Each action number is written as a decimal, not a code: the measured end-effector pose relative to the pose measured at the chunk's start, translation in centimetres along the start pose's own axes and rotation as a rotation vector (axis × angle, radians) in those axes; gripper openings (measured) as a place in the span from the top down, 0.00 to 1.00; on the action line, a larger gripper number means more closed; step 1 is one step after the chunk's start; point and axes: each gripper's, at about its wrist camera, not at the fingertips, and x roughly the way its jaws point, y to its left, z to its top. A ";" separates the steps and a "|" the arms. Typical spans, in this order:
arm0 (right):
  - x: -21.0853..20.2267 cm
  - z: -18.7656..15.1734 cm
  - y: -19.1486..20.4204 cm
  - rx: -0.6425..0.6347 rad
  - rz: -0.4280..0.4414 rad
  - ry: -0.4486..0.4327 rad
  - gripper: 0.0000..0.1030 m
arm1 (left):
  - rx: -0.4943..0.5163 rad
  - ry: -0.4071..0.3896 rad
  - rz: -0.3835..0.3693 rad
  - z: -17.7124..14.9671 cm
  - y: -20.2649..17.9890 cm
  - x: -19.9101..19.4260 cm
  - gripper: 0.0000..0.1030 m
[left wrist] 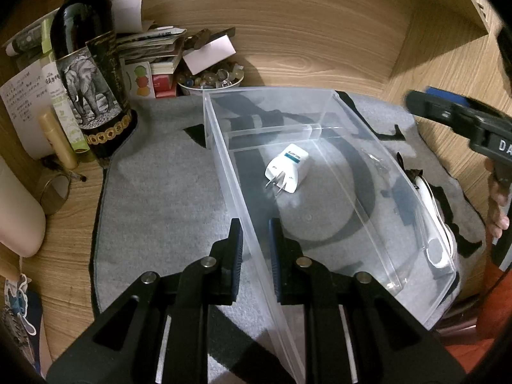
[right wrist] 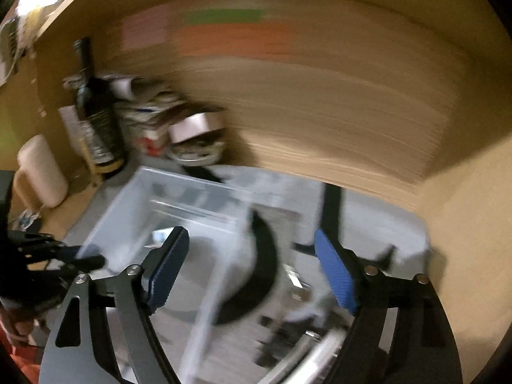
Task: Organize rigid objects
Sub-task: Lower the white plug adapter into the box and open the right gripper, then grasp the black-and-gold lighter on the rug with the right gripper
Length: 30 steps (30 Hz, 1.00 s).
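A clear plastic bin (left wrist: 336, 105) stands on the grey mat (left wrist: 166, 198). A white plug adapter (left wrist: 288, 169) lies on the bin's floor. My left gripper (left wrist: 256, 227) is shut on the bin's left wall, one finger on each side. My right gripper (right wrist: 252, 240) is open and empty above the bin's right side (right wrist: 204, 320); its view is motion-blurred. It also shows at the right edge of the left wrist view (left wrist: 454, 118). Small items, among them a white cable (left wrist: 438, 220), lie on the mat to the right of the bin.
A dark wine bottle (left wrist: 92, 73), papers and boxes (left wrist: 150, 48), a bowl of stones (left wrist: 211, 78), a lip balm tube (left wrist: 57, 140) and a beige container (left wrist: 19, 211) crowd the left. Wooden walls close the back and right.
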 end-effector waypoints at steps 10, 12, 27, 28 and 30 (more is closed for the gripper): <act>-1.2 -5.9 -4.9 0.123 -0.140 0.084 0.23 | -0.012 0.004 0.007 0.1 0.0 0.1 0.84; -1.2 -7.2 -5.4 0.158 -0.140 0.108 0.23 | -0.013 0.005 0.011 0.0 -0.1 0.1 0.84; -1.5 -13.1 -9.6 0.334 -0.193 0.175 0.23 | -0.005 0.010 0.043 0.1 -0.5 0.3 0.84; -1.1 -13.3 -10.1 0.347 -0.188 0.192 0.23 | -0.006 0.010 0.042 0.1 -0.5 0.3 0.84; -0.3 -13.5 -10.3 0.352 -0.168 0.225 0.23 | -0.005 0.010 0.041 0.1 -0.5 0.3 0.84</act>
